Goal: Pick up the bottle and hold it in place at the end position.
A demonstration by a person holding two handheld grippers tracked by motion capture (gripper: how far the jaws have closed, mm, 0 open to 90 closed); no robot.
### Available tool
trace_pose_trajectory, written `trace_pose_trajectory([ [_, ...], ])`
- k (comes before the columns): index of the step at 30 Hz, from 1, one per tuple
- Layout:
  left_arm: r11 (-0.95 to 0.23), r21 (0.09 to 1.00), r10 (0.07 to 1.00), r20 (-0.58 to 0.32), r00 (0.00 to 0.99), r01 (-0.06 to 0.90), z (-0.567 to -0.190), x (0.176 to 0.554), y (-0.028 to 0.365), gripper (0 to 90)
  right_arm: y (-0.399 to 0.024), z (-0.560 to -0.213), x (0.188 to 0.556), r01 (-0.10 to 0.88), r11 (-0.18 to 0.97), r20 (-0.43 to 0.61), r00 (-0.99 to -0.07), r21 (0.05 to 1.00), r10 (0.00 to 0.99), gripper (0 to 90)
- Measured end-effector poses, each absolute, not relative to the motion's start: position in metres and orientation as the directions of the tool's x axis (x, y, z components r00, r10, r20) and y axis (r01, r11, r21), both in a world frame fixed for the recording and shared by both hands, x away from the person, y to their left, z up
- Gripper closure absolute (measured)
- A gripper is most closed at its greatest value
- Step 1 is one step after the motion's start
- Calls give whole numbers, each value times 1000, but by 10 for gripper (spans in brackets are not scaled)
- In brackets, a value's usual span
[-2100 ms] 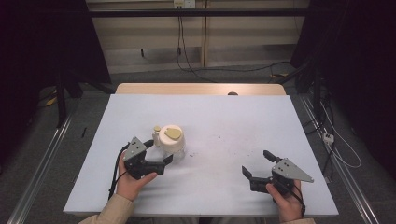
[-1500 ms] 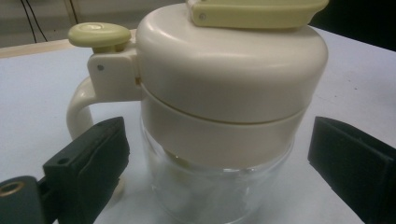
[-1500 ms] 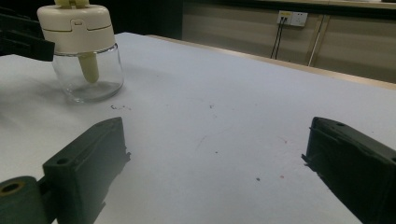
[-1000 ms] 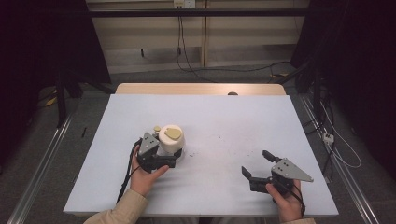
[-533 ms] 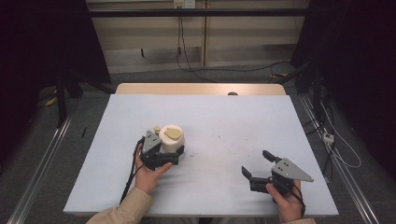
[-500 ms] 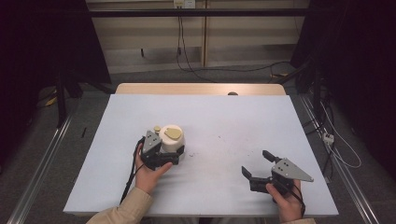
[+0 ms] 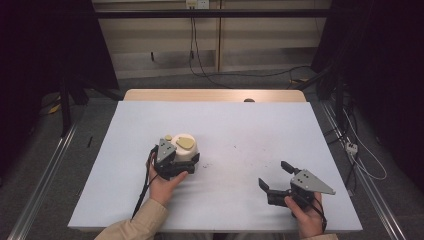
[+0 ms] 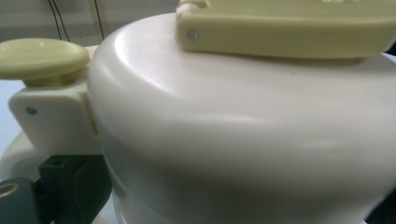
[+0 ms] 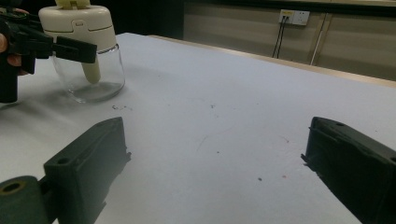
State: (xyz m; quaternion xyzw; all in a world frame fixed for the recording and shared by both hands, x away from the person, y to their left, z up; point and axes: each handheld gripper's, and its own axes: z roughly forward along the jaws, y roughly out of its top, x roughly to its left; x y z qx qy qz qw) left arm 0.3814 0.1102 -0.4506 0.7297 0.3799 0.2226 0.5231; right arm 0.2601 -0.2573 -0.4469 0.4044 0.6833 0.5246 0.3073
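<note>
A jar with a cream lid, a pale-yellow flip tab and a clear glass body stands left of centre on the white table top. My left gripper straddles its lid, a black jaw pressed along each side. In the left gripper view the lid sits very close, with one jaw at the lower left. The right gripper view shows the jar upright at the far left, with the left gripper's jaw across the lid's lower edge. My right gripper rests open at the front right, nothing between its jaws.
A bare wooden strip runs along the table's far edge, with cables on the floor beyond. Small dark specks dot the sheet between the two grippers. Metal rails flank the table.
My left gripper has moved forward from beside the jar and closed in around its lid. The right gripper has stayed where it was.
</note>
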Motion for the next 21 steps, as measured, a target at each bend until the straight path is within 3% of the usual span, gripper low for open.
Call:
trace_pose_trajectory([
  [21,-151,937,798,-72,598,314,-450,381,108,50,-257,-447,261,228,122,5,-488,966,873,48],
])
